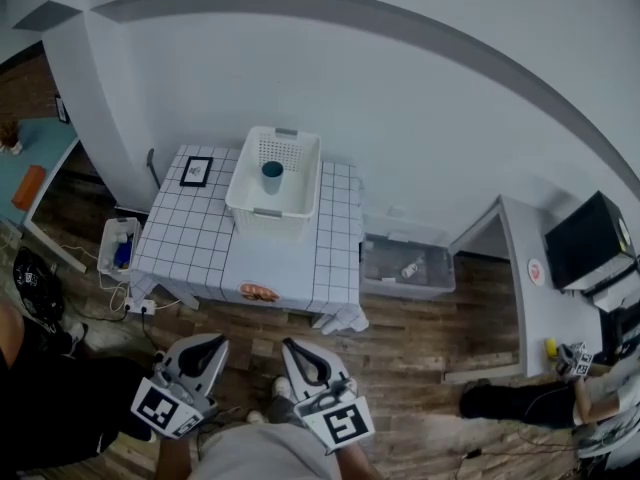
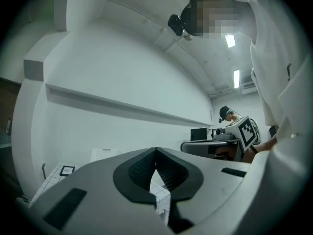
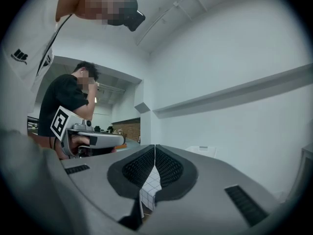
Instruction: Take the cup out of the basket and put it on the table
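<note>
Not started: cup (image 1: 272, 175) upright in basket (image 1: 268, 222), on table (image 1: 190, 238), well ahead of both claws. Jaws of left claw (image 1: 212, 342) and right claw (image 1: 291, 346) pressed together, empty. Remaining: reach, grasp, lift out, set down.

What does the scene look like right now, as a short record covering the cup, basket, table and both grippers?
cup: dark teal, upright, inside the basket
basket: white, on the table, toward its far side
table: white checked cloth; picture frame at far left corner
left gripper: jaws together, empty, held low, short of the table
right gripper: jaws together, empty, held low, short of the table
task status: cup not yet taken out
</note>
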`<state>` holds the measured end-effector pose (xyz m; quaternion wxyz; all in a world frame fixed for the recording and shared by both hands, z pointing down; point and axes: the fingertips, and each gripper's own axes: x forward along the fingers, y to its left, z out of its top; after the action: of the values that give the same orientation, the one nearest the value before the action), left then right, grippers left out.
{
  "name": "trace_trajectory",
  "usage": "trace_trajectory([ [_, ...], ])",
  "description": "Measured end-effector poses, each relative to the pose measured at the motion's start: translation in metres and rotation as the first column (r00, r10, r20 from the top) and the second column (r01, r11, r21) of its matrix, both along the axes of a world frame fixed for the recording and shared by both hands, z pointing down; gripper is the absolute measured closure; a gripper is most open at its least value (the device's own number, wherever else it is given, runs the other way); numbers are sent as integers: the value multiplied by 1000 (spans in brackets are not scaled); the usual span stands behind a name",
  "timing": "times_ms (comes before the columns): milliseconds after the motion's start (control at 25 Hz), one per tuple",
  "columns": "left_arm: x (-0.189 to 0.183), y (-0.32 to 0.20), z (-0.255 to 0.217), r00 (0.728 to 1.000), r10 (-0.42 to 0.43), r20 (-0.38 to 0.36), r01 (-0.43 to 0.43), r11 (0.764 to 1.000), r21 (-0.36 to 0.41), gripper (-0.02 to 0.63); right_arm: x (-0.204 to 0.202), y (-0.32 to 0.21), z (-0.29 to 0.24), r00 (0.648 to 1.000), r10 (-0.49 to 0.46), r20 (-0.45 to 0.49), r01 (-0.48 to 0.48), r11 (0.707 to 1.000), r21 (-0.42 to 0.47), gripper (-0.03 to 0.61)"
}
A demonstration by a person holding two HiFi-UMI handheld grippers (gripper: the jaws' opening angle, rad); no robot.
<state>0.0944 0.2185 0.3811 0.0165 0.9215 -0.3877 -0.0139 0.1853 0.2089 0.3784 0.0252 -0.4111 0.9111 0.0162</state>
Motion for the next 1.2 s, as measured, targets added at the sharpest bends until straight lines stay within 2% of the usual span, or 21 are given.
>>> trace_trajectory([
  [600, 17, -82, -13, 999, -42, 15, 42, 999, 16, 612, 18, -85, -7, 999, -36, 12, 36, 999, 10, 568],
  [960, 5, -152, -7, 1000, -12, -1, 12, 1000, 25, 612, 3, -149, 3, 1000, -5, -6, 5, 1000, -8, 568],
  [1200, -8, -204, -5, 1000, 14, 0, -14, 1000, 11, 612, -13, -200, 0, 999, 12, 35, -12, 1000, -9, 568],
])
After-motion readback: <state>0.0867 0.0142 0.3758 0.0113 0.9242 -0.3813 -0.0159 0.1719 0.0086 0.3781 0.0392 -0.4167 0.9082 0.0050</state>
